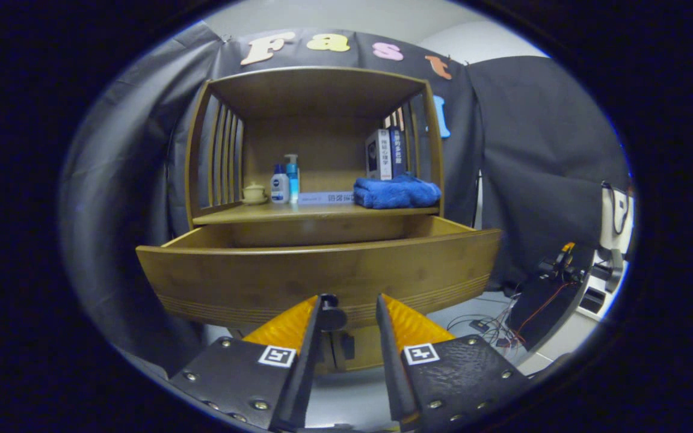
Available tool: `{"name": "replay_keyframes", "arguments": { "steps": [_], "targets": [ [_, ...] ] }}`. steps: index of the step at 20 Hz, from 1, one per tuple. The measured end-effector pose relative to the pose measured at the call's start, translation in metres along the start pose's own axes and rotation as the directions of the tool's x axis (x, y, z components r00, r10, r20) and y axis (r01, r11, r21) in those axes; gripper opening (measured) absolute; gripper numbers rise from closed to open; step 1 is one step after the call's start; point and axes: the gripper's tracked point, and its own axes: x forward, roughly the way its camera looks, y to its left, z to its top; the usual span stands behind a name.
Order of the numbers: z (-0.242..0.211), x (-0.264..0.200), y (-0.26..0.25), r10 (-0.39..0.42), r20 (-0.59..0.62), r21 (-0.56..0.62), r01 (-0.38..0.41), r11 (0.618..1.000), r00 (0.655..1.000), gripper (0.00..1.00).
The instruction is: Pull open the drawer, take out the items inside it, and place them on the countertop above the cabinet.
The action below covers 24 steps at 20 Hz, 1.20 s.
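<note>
Gripper (349, 313) fingers stand parted, holding nothing, with the drawer (322, 276) already pulled out below the countertop (316, 211) and its knob (329, 307) beside one finger. We cannot see the drawer's contents; reaching in blind risks striking its front.

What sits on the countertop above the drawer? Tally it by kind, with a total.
Bottles: 2 (white bottle, blue pump bottle)
Books: 3 (two upright, one flat)
Blue towel: 1
Lidded cup: 1
Total: 7
</note>
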Motion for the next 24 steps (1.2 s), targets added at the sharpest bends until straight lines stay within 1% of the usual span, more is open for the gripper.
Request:
{"name": "replay_keyframes", "arguments": {
  "steps": [3, 7, 10, 12, 14, 17, 19, 21, 23, 24],
  "targets": [
    [-0.003, -0.009, -0.048, -0.091, 0.017, -0.003, 0.091, 0.996, 0.996, 0.5],
    [0.01, -0.013, -0.101, -0.155, 0.086, -0.028, 0.158, 0.987, 0.984, 0.5],
    [0.005, -0.014, -0.141, -0.217, 0.088, -0.042, 0.221, 0.974, 0.972, 0.5],
    [-0.001, -0.018, -0.166, -0.274, 0.085, -0.012, 0.276, 0.961, 0.958, 0.51],
    [-0.011, -0.023, -0.176, -0.312, 0.073, 0.02, 0.311, 0.95, 0.947, 0.51],
    [-0.016, -0.028, -0.178, -0.324, 0.063, 0.033, 0.322, 0.946, 0.944, 0.51],
    [-0.029, -0.028, -0.182, -0.327, -0.001, 0.056, 0.327, 0.943, 0.945, 0.51],
    [-0.04, -0.028, -0.181, -0.331, -0.044, 0.034, 0.333, 0.942, 0.943, 0.6],
    [-0.043, -0.033, -0.187, -0.356, -0.067, -0.01, 0.356, 0.934, 0.932, 0.6],
    [-0.046, -0.036, -0.19, -0.366, -0.082, -0.014, 0.366, 0.93, 0.927, 0.6]
  ]
}}
